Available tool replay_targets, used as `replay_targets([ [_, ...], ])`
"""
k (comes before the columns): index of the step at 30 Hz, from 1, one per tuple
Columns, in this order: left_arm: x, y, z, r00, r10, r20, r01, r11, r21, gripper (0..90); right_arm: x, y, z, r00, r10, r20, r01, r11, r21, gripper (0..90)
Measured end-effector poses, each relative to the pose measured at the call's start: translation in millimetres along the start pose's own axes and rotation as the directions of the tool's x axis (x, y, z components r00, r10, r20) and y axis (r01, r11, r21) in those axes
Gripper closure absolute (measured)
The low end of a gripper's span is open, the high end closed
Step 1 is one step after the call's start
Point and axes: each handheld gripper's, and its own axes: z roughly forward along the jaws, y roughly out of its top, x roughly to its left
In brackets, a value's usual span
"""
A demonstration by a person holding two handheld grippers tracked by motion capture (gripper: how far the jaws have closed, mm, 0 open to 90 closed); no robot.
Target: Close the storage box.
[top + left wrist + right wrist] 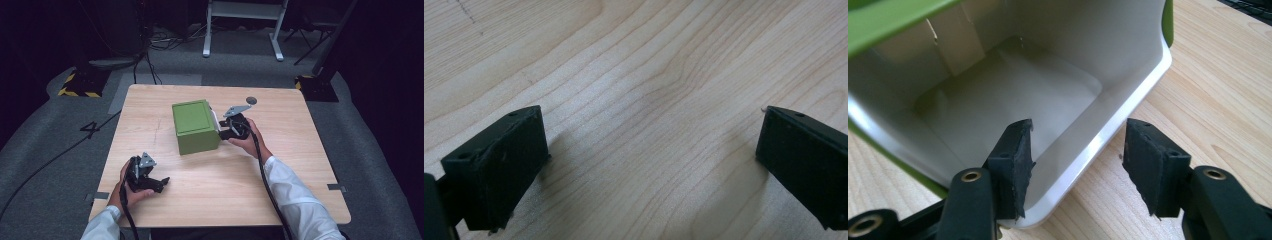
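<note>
While the green box [196, 126] lies on its side near the middle of the wooden worktop [225, 185], its open mouth faces right toward the right tongs [223, 128]. In the right gripper view these tongs are spread, one jaw inside the pale hollow of the box [998, 95] and the other outside over the wood, with the white rim between them. At the near left, well apart from the box, the left tongs [159, 183] rest spread wide over bare worktop [649, 100].

Floor: we see grey carpet [45, 150], upper frame dark.
Furniture: we note a white frame [243, 20] at top centre.
Marking: hazard-striped base [80, 84], upper left.
</note>
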Motion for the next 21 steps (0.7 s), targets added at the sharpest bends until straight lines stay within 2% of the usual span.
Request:
replay_targets([
  [3, 0.0, 0.0, 0.0, 1.0, 0.0, 0.0, 0.0, 1.0, 0.0, 0.4, -0.4, -0.3, -0.1, 0.9999, 0.009, 0.009, -0.009, 1.0, 0.0, 40.8],
  [4, 0.0, 0.0, 0.0, 1.0, 0.0, 0.0, 0.0, 1.0, 0.0, 0.5, -1.9, -1.1, -0.5, 0.9994, 0.014, 0.031, -0.015, 1.0, 0.009, 36.3],
  [7, 0.0, 0.0, 0.0, 1.0, 0.0, 0.0, 0.0, 1.0, 0.0, 0.4, -4.4, -1.9, -3.0, 0.9981, 0.021, 0.058, -0.022, 1.0, 0.019, 31.6],
  [16, 0.0, 0.0, 0.0, 1.0, 0.0, 0.0, 0.0, 1.0, 0.0, 0.5, -8.0, 0.4, -18.7, 0.9965, 0.007, 0.084, -0.008, 1.0, 0.008, 24.5],
  [21, 0.0, 0.0, 0.0, 1.0, 0.0, 0.0, 0.0, 1.0, 0.0, 0.5, -7.3, 0.5, -24.4, 0.9942, -0.013, 0.107, 0.01, 1.0, 0.023, 23.2],
])
